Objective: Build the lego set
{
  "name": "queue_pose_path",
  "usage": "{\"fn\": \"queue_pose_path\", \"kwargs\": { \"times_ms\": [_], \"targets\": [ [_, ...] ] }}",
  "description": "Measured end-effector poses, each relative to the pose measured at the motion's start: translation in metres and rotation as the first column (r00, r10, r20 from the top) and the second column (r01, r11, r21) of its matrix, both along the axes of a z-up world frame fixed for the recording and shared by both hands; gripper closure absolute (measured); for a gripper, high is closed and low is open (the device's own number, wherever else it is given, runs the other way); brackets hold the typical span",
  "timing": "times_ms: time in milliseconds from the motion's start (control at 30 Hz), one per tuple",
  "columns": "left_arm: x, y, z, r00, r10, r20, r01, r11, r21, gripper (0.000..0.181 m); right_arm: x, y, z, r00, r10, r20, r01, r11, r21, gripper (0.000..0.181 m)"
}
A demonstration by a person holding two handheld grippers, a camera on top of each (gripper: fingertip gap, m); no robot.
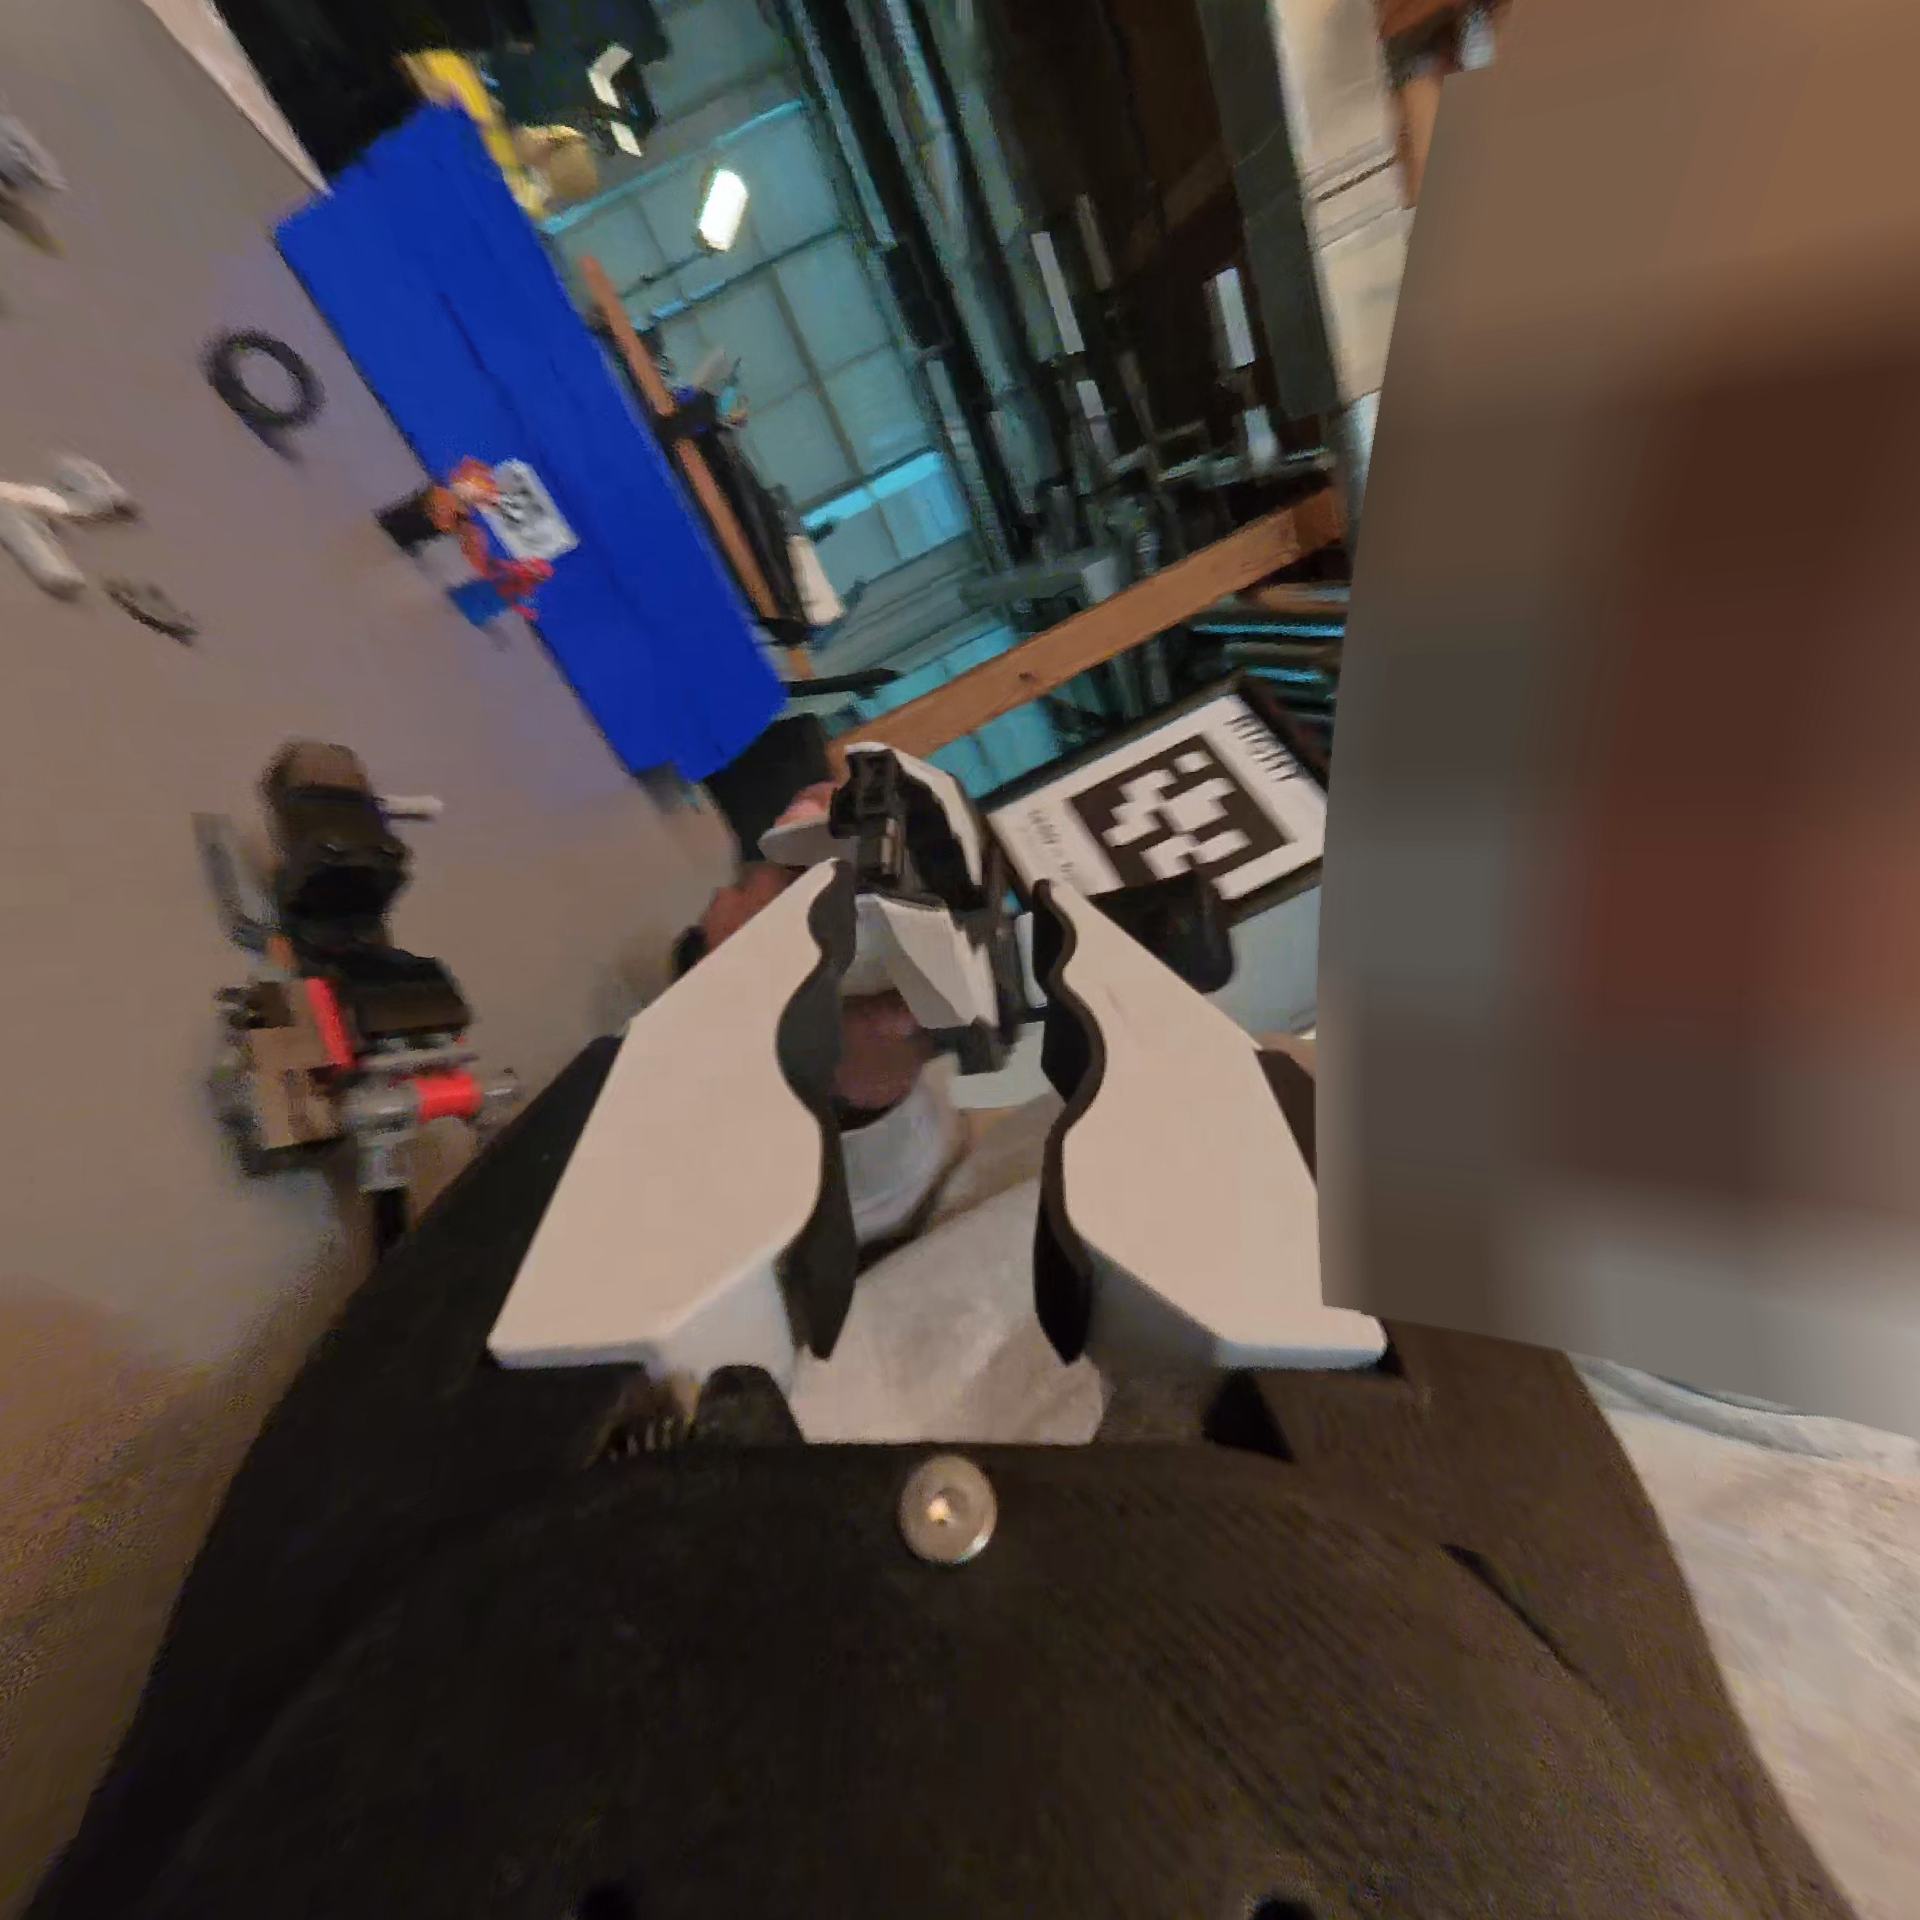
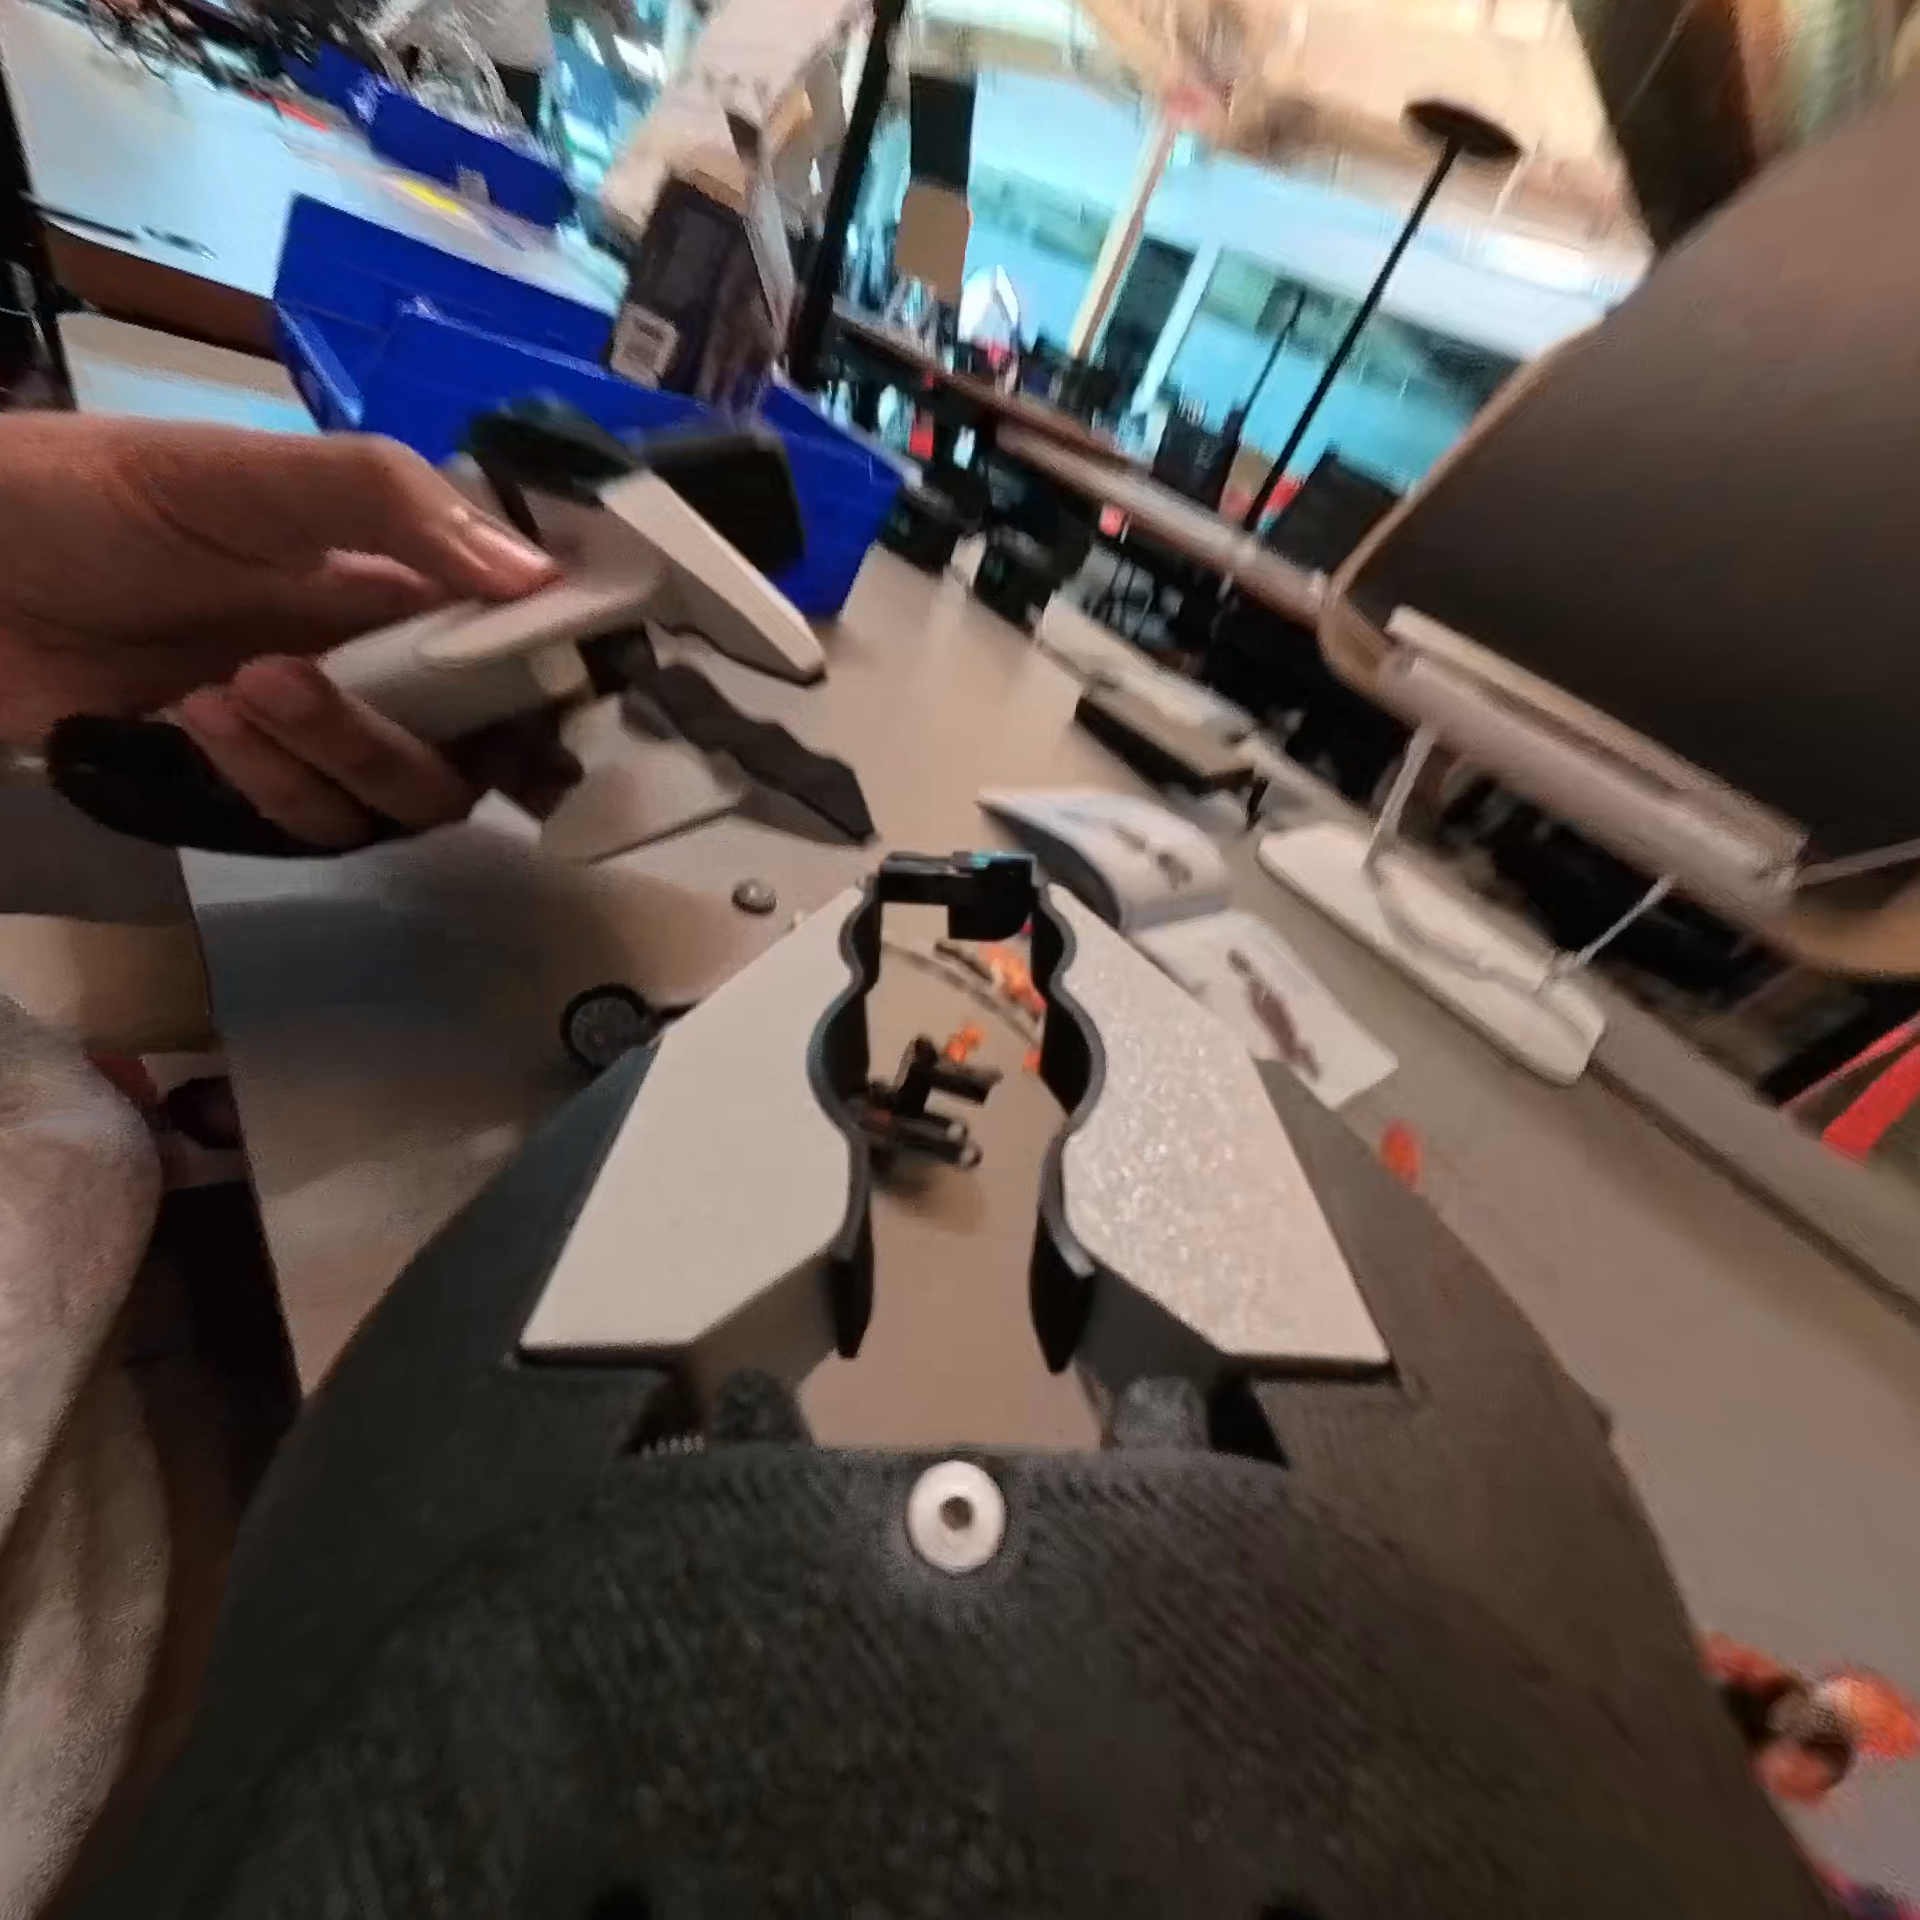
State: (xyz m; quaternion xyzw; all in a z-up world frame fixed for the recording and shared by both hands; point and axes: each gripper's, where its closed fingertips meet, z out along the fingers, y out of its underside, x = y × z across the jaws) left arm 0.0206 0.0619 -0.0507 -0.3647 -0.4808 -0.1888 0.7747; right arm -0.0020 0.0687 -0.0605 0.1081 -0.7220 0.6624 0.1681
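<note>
Seen first from the left wrist view, the left gripper (image 1: 940, 894) is rolled hard onto its side, so the grey table (image 1: 260, 675) stands like a wall along the left. Its fingers are spread with nothing between them. Beyond the tips, the right gripper (image 1: 914, 831) shows end-on, carrying a dark piece. A partly built lego model (image 1: 343, 997), black, grey and red, sits on the table just beside the left gripper, with loose pieces farther along.

Next, in the right wrist view, the right gripper (image 2: 951, 904) points level across the table (image 2: 727, 1403); its tips pinch a small black lego piece (image 2: 961, 883). At upper left, a hand (image 2: 239, 613) grips the left gripper (image 2: 821, 727), angled downward above the table. A small black assembly (image 2: 920, 1101) lies below
</note>
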Motion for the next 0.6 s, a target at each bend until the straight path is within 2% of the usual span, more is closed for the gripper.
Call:
{"fn": "queue_pose_path", "kwargs": {
  "times_ms": [67, 100, 167, 233, 400, 600],
  "targets": [
    [-0.005, -0.009, -0.016, 0.997, 0.08, 0.017, -0.075, 0.976, -0.206, 0.143, -0.006, -0.002, -0.019, 0.993, -0.034, 0.116, 0.023, 0.996, 0.091, 0.155],
    [-0.008, -0.014, -0.027, 0.993, 0.117, 0.033, -0.1, 0.942, -0.319, 0.138, -0.006, -0.003, -0.029, 0.982, -0.044, 0.185, 0.021, 0.992, 0.128, 0.155],
    [-0.011, -0.019, -0.049, 0.986, 0.146, 0.079, -0.089, 0.865, -0.493, 0.127, -0.002, -0.005, -0.043, 0.951, -0.063, 0.303, -0.001, 0.979, 0.205, 0.155],
    [-0.013, -0.019, -0.065, 0.981, 0.15, 0.123, -0.052, 0.814, -0.579, 0.121, 0.001, -0.007, -0.052, 0.925, -0.087, 0.369, -0.013, 0.965, 0.261, 0.155],
    [-0.017, -0.01, -0.091, 0.97, 0.112, 0.215, 0.043, 0.794, -0.607, 0.12, 0.006, -0.012, -0.072, 0.923, -0.106, 0.369, -0.046, 0.924, 0.379, 0.155],
    [-0.016, -0.011, -0.094, 0.968, 0.091, 0.233, 0.061, 0.816, -0.574, 0.129, 0.006, -0.012, -0.083, 0.919, -0.082, 0.386, -0.104, 0.893, 0.438, 0.155]
  ]
}}
